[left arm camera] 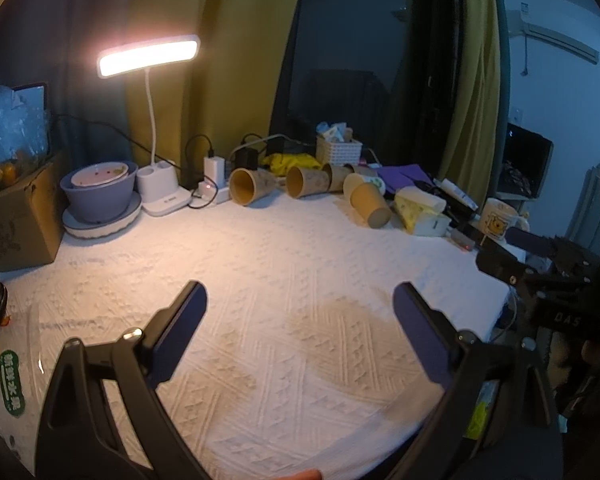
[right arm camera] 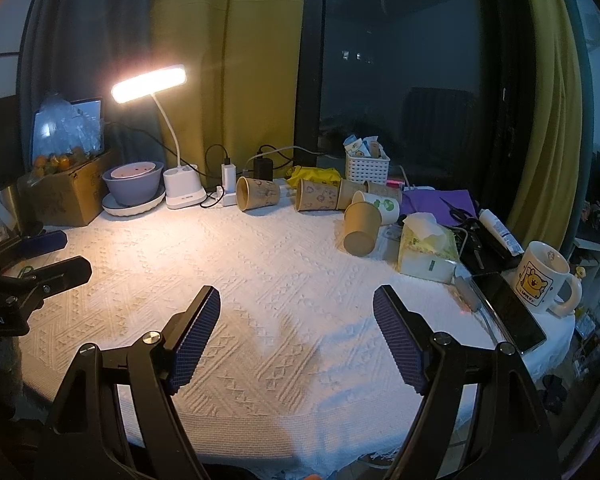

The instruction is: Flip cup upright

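Observation:
Several brown paper cups lie on their sides at the far edge of the white cloth. One (left arm camera: 247, 185) (right arm camera: 257, 193) lies at the left with its mouth toward me. Another (left arm camera: 308, 181) (right arm camera: 316, 195) lies beside it. A plain brown cup (left arm camera: 370, 204) (right arm camera: 362, 228) lies tipped with its base toward me. My left gripper (left arm camera: 300, 300) is open and empty over the cloth. My right gripper (right arm camera: 296, 304) is open and empty too, well short of the cups.
A lit desk lamp (left arm camera: 150, 56) stands at the back left beside a purple bowl on plates (left arm camera: 100, 192). A cardboard box (left arm camera: 16, 220) sits far left. A tissue pack (right arm camera: 426, 250), a phone (right arm camera: 508, 312) and a yellow-print mug (right arm camera: 544, 280) crowd the right side.

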Demonstrator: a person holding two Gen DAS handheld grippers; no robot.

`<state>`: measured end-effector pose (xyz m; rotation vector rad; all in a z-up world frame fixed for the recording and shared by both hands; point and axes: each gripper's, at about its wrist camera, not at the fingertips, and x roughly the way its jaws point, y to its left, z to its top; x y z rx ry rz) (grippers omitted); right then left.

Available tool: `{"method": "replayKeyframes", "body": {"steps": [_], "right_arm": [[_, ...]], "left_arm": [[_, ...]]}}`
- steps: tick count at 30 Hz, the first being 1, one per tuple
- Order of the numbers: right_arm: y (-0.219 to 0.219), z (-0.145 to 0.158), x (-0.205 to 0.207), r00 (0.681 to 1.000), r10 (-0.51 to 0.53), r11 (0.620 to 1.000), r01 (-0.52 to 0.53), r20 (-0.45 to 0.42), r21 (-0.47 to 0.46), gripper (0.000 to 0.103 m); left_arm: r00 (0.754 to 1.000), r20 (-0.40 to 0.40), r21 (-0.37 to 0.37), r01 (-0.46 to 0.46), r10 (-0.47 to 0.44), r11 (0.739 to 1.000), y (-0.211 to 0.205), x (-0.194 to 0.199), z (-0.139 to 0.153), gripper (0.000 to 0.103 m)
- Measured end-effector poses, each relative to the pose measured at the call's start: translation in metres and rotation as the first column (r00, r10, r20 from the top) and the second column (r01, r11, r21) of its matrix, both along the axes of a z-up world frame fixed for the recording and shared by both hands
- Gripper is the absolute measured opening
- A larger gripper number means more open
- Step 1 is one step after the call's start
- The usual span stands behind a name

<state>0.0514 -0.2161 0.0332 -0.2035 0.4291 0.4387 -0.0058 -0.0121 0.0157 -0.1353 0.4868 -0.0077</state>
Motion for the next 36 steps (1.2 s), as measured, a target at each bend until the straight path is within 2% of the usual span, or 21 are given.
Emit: {"method": "replayKeyframes", "body": {"steps": [36], "right_arm": [[-0.0023, 0.0021, 0.0030, 1.000, -0.004, 1.000, 0.004, 0.000, 0.004, 0.082]], "left_arm": [[1.000, 0.009, 0.006, 0.016, -0.016, 1.000, -0.0018, 0.0045, 0.0072, 0.095]]}}
